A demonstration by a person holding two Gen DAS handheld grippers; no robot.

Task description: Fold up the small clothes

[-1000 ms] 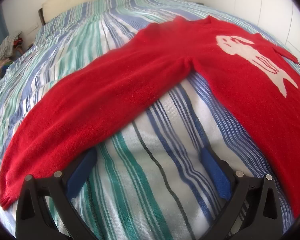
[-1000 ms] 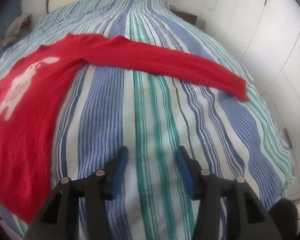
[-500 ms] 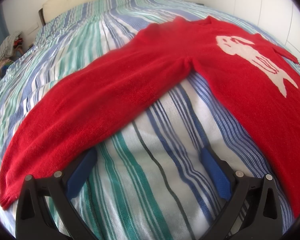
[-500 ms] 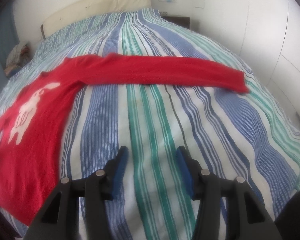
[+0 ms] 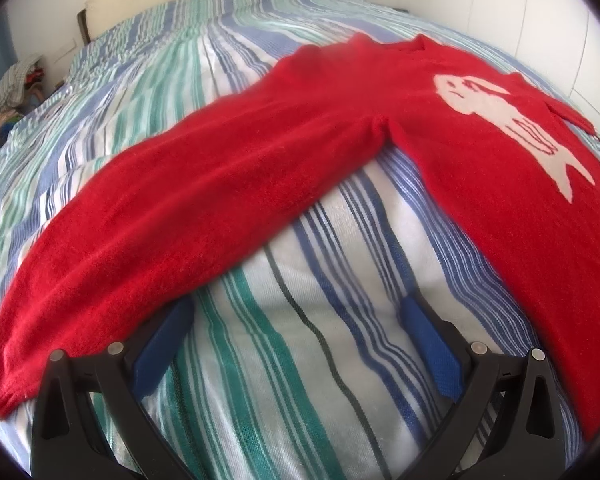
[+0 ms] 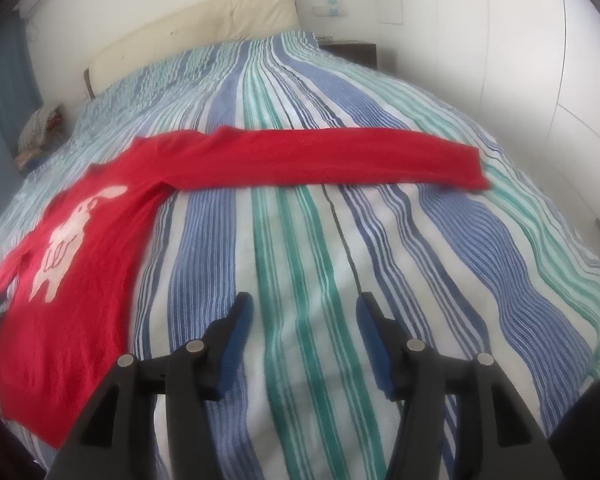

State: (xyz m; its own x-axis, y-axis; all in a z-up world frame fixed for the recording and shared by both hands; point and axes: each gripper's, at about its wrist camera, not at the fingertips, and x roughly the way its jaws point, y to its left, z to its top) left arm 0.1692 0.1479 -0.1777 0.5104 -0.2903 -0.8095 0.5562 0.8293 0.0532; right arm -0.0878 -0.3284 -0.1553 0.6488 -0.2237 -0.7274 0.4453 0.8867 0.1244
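A red sweater [image 5: 480,168] with a white animal figure lies flat, front up, on the striped bedspread [image 5: 300,340]. In the left wrist view one sleeve [image 5: 160,232] stretches toward the lower left, its cuff near the left finger. My left gripper [image 5: 296,312] is open and empty, low over the bedspread between that sleeve and the sweater's body. In the right wrist view the sweater [image 6: 72,264] lies at the left and its other sleeve [image 6: 340,160] reaches right across the bed. My right gripper [image 6: 304,308] is open and empty, above bare bedspread, short of that sleeve.
A cream headboard [image 6: 196,28] stands at the far end of the bed. White wardrobe doors [image 6: 520,60] line the right side. A dark bedside table [image 6: 352,50] sits by the far right corner. A pile of clothes [image 5: 16,80] lies at the far left.
My right gripper has risen and tilted up, so more of the bed and headboard shows and the sleeve lies farther ahead. The left gripper has hardly moved. Both stay open.
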